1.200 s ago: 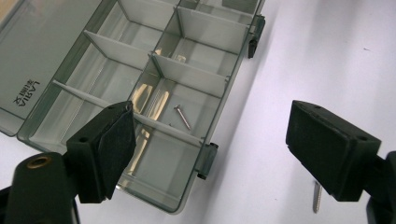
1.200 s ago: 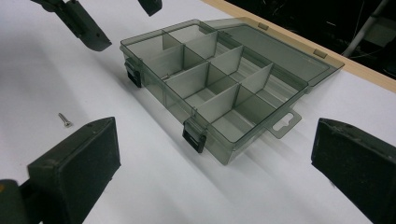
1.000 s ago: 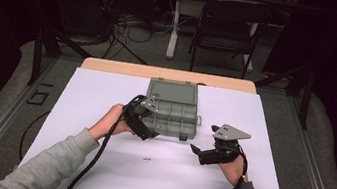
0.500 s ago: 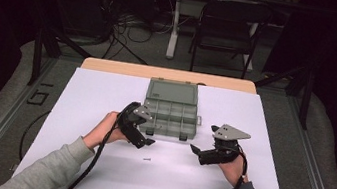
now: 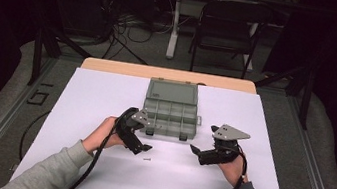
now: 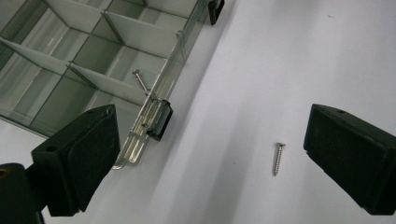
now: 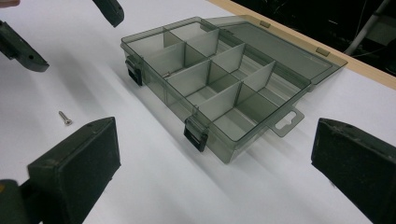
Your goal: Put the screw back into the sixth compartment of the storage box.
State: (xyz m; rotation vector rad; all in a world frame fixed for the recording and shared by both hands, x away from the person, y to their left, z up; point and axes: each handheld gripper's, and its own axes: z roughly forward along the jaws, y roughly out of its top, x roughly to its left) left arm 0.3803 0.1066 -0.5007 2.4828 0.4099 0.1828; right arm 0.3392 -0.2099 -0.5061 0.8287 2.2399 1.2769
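A smoky clear organizer box (image 5: 169, 117) lies open mid-table, its lid (image 5: 172, 93) flat behind it. One screw (image 6: 140, 80) lies in a front compartment, also seen as the screw in the box (image 7: 170, 73). A loose screw (image 5: 146, 159) rests on the white table cover just in front of the box. My left gripper (image 5: 140, 148) hovers over it, open; the loose screw (image 6: 278, 158) lies between its jaws, nearer the right one. My right gripper (image 5: 196, 152) is open and empty to the right, facing the box (image 7: 219, 79); the loose screw (image 7: 65, 117) lies to its left.
Black latches (image 7: 195, 134) stick out of the box's front wall. The white cover (image 5: 105, 100) spreads over the table with bare room on both sides. A wooden table edge (image 5: 169, 74) runs behind the lid. A folding chair (image 5: 227, 27) and cables stand beyond.
My left gripper has pulled back from the box's front compartments toward the person and now hangs over the loose screw. The right gripper has stayed put.
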